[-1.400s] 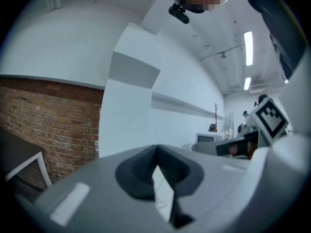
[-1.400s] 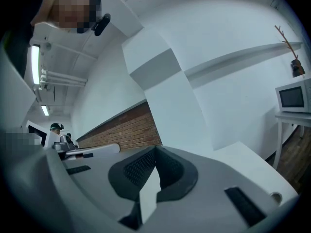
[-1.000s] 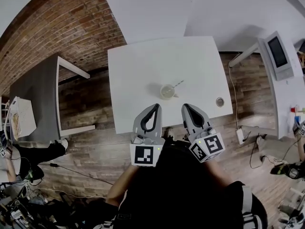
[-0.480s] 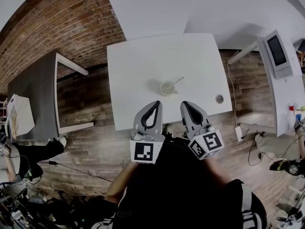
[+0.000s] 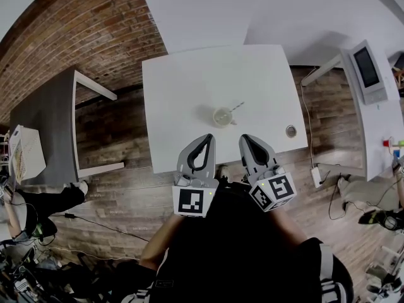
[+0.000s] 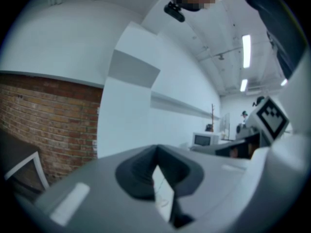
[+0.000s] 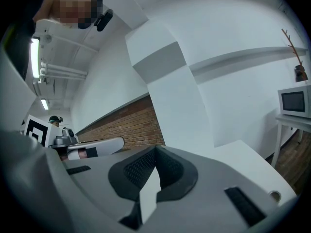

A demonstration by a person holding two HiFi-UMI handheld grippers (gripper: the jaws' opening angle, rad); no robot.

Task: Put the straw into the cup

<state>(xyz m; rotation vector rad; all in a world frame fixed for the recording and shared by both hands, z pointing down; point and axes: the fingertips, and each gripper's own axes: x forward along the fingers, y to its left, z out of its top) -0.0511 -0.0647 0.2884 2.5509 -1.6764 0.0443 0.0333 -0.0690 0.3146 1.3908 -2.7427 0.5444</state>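
Both grippers sit at the near edge of the tabletop (image 5: 183, 87), short of the cup (image 5: 221, 117). Left gripper (image 5: 206, 139): jaws pressed together, nothing in them. Right gripper (image 5: 243, 139): same, tips meeting, empty.

The cup stands mid-tabletop, just ahead of the two grippers and between them. The straw (image 5: 237, 106) angles up and to the right from the cup rim, touching it. It's too small for me to tell whether its low end is inside the cup or just leaning on it.

My read: either done or one pick away. If the straw's outside, I'd use the right gripper, since it's on that side. Spread the jaws before going in, approach the free end across its length, and pinch lightly. The cup looks light and would probably tip if nudged, so stay off the rim; the left gripper could steady it. Then lift, stand the straw upright and lower its end through the rim.
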